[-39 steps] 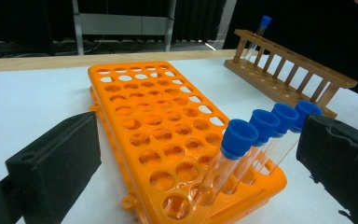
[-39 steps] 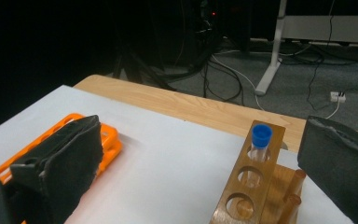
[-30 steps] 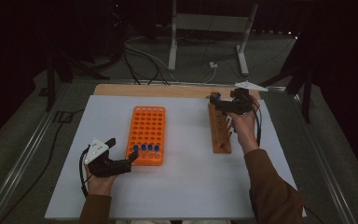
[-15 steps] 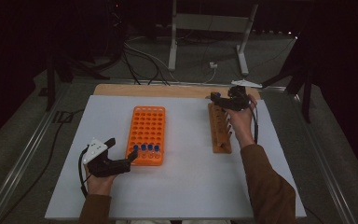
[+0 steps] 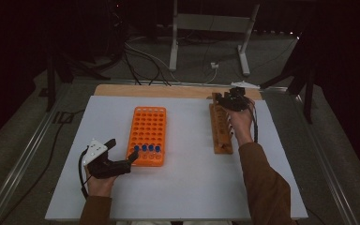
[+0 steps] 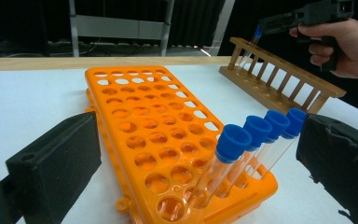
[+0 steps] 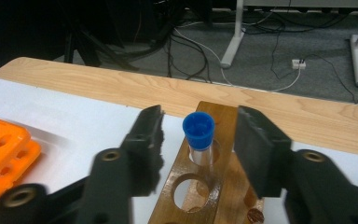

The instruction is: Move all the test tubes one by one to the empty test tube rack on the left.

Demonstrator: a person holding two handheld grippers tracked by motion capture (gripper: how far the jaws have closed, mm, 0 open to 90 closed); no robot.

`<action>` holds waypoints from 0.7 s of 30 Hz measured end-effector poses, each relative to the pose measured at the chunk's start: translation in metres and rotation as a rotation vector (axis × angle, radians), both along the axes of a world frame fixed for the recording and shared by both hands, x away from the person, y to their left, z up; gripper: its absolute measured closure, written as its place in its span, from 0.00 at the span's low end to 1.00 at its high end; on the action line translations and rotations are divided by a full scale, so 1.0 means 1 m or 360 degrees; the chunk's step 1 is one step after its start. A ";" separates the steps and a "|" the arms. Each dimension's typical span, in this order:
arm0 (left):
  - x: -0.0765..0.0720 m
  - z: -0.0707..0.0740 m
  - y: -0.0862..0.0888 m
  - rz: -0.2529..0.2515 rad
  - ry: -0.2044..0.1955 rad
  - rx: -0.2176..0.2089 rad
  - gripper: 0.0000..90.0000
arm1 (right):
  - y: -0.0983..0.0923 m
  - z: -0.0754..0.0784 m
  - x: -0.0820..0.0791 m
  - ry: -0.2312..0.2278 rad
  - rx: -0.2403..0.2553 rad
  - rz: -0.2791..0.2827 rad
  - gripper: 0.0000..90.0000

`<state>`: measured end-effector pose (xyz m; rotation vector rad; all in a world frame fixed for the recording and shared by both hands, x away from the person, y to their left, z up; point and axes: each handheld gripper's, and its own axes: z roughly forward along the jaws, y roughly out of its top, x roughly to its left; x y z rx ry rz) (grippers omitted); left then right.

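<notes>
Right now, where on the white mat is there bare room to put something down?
Free: the strip between the orange rack and the wooden rack, and the near edge of the white mat between the forearms. Crowded: beside the orange rack's near corner, where the left tongs sit, and the wooden rack's far end under the right tongs.

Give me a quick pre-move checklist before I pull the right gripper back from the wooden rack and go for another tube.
1. Right gripper jaws open, apart from the cap on both sides: ok.
2. Blue-capped tube sits in the far-end hole of the wooden rack: ok.
3. Tube seated to the bottom: cannot tell.
4. Four blue-capped tubes remain in the near row of the orange rack: ok.
5. Left gripper open beside the orange rack's near corner, holding nothing: ok.
</notes>
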<state>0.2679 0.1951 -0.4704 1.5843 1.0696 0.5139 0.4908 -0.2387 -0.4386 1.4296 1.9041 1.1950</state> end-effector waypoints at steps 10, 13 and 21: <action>0.000 -0.001 0.001 0.0006 0.0002 -0.0013 0.01 | 0.006 -0.006 0.010 0.0017 -0.0112 0.0014 0.73; 0.000 -0.001 0.002 0.0012 0.0000 -0.0018 0.01 | 0.010 -0.008 0.013 0.0047 -0.0137 0.0024 0.77; -0.001 0.000 0.004 0.0023 -0.0001 -0.0022 0.01 | 0.014 -0.015 0.015 0.0100 -0.0208 -0.0001 0.85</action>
